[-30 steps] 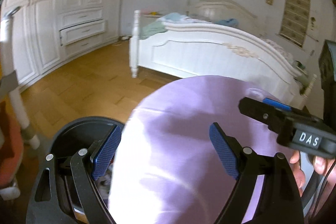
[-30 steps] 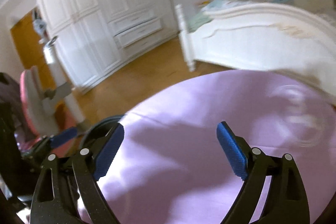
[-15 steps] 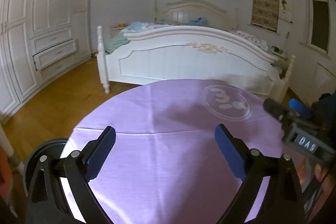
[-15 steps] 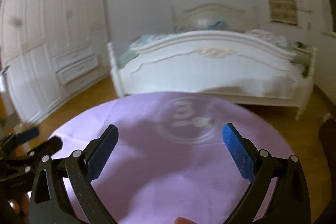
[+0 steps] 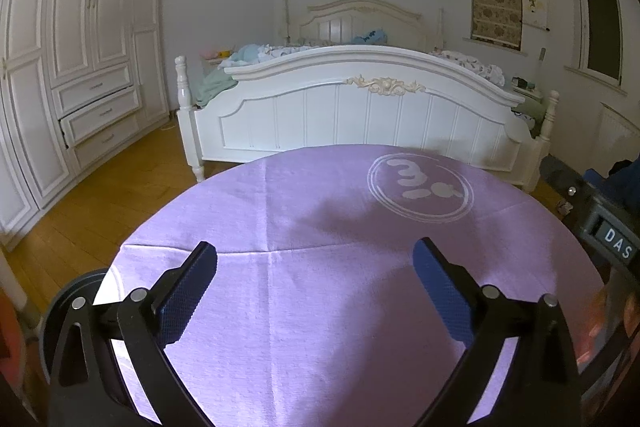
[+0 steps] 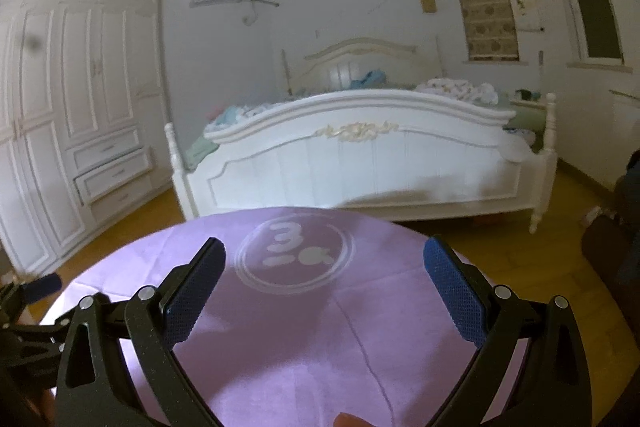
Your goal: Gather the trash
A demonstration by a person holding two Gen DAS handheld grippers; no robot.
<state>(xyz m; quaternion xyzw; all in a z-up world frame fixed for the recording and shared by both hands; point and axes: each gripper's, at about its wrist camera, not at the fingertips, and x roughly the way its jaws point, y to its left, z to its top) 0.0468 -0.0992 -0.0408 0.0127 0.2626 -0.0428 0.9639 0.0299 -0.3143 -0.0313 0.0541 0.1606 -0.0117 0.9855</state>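
Both views have swung up from the bin (image 5: 72, 291) to the purple bench (image 5: 320, 267). The left tool (image 5: 316, 267) and right tool (image 6: 324, 267) gape wide, holding nothing. No trash is visible: either all collected or lying elsewhere

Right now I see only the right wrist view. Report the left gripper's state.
Observer: The left gripper is open, with nothing between its pads, over the cloth.
Operator: Find me a bin.
Observer: A dark round thing, perhaps a bin, sits low beside the cloth's left edge.
Operator: Check the right gripper's body.
Observer: The right gripper carries a label reading DAS.
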